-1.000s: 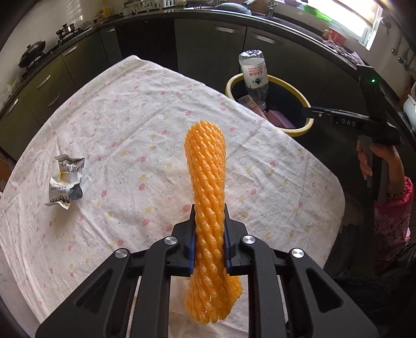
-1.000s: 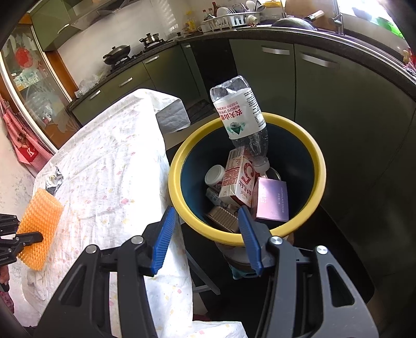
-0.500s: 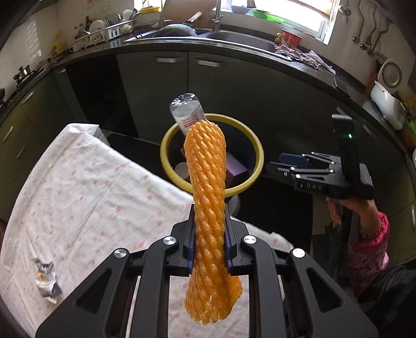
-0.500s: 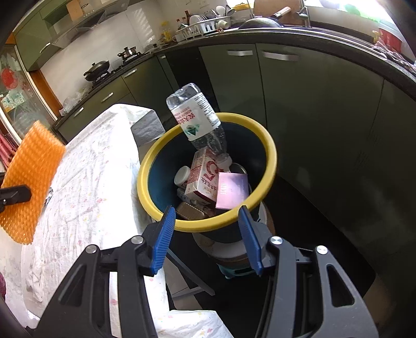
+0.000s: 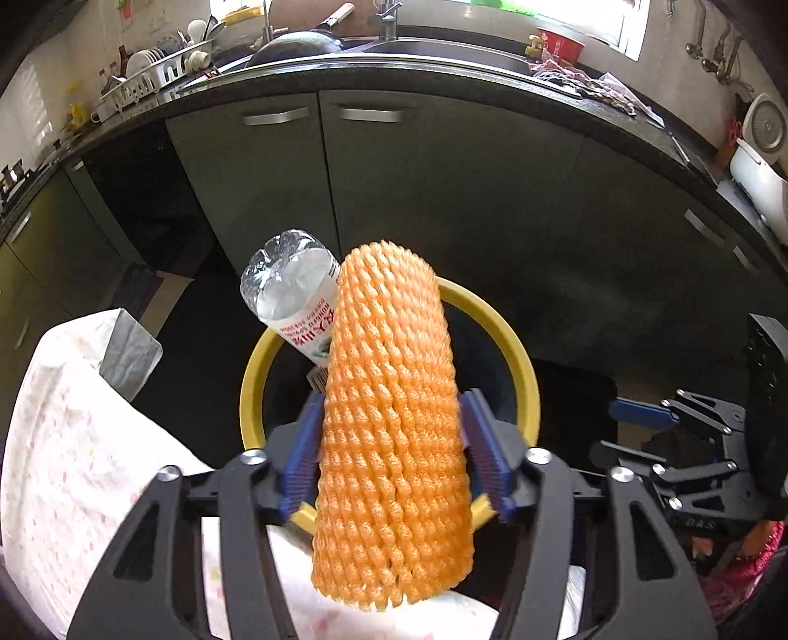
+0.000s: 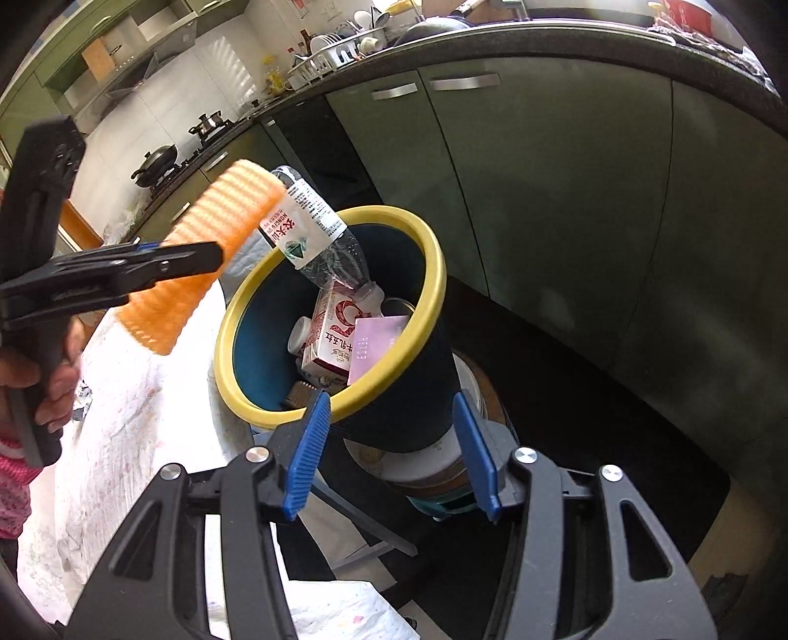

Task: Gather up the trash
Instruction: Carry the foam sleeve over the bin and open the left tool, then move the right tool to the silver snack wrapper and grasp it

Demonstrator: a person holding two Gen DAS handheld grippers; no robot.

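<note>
Left wrist: foam net (image 5: 394,418) above bin rim (image 5: 512,344).

You are in a home kitchen — look at the long dark countertop (image 5: 443,93) with green cabinet doors (image 5: 276,197) under it. A sink with a tap (image 5: 389,24) sits below the window, and a white dish rack (image 5: 152,69) full of plates stands beside it. A black wok (image 6: 155,160) and a small pot (image 6: 209,123) rest on the stove. A white rice cooker (image 5: 761,162) waits at the far end — a place for cooking.
</note>
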